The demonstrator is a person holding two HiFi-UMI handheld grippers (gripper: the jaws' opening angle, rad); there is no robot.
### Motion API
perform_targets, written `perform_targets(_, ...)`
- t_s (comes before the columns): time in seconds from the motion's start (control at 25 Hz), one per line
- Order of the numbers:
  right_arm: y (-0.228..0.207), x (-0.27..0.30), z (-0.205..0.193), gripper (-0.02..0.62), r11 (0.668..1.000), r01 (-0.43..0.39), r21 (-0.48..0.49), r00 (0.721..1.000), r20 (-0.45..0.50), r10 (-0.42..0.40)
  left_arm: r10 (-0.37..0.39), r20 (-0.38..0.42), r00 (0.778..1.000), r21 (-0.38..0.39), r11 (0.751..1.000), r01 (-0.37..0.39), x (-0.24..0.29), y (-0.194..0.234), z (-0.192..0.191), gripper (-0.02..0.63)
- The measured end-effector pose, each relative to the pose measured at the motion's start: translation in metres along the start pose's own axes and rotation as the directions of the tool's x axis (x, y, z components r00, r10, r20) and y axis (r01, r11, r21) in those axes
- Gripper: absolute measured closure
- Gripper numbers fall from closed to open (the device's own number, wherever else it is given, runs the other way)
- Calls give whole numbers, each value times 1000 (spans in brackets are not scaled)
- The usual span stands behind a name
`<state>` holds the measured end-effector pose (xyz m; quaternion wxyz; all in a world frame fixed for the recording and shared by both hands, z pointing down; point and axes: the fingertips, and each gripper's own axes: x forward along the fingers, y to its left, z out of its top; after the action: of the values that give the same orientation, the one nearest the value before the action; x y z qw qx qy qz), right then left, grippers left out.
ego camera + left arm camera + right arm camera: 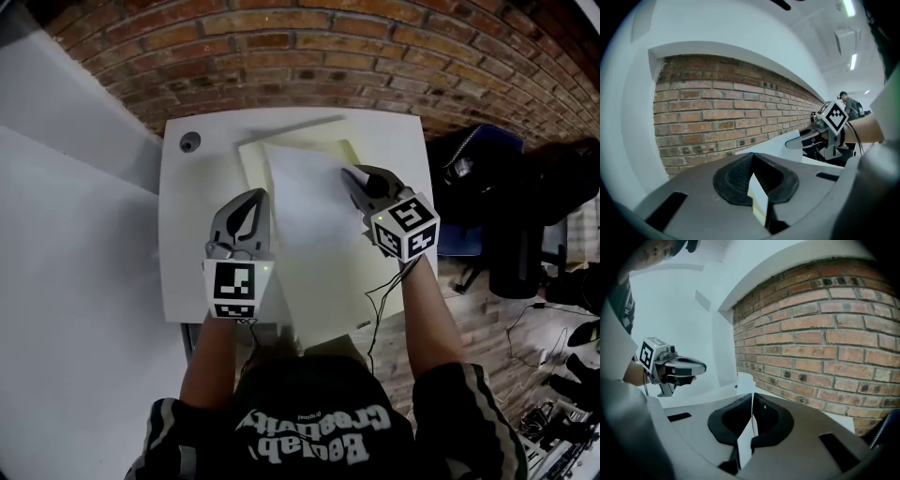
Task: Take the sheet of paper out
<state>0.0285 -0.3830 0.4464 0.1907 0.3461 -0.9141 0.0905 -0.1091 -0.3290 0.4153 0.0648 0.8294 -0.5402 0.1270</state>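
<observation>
A white sheet of paper (309,211) lies over a pale yellow folder (330,295) on the white table (187,267). My right gripper (354,176) is shut on the sheet's right edge; in the right gripper view the white paper (746,437) stands pinched between the jaws of the right gripper (751,427). At the folder's left edge, my left gripper (253,199) is shut too. The left gripper view shows a pale yellow-white edge (758,199) clamped in the left gripper (757,192). Both grippers are held up above the table.
A small dark round object (189,142) sits at the table's far left corner. A brick wall (309,56) runs behind the table. White panels (66,244) stand to the left. A dark chair with bags (487,178) and cables (553,375) are on the right.
</observation>
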Motion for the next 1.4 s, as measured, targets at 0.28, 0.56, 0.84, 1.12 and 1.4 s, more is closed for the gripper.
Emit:
perform_targets(0.28, 32, -53, 15, 601, 990, 139, 9, 987, 80, -139, -66, 65, 996, 41, 997, 64, -30, -21, 20, 606)
perform_targets(0.56, 67, -107, 30, 601, 970, 245, 14, 959, 147, -244, -110, 114, 987, 65, 993, 103, -64, -46, 41, 606)
perform_targets(0.84, 90, -164, 43, 601, 953, 303, 23, 927, 225, -300, -119, 141, 983, 90, 990, 107, -92, -78, 59, 606)
perform_targets(1.12, 112, -223, 37, 601, 945, 327, 26, 903, 287, -320, -88, 152, 984, 103, 992, 73, -131, -124, 63, 606)
perform_targets(1.4, 142, -282, 21, 601, 951, 309, 25, 895, 330, -299, -61, 160, 985, 106, 993, 45, -177, -178, 61, 606)
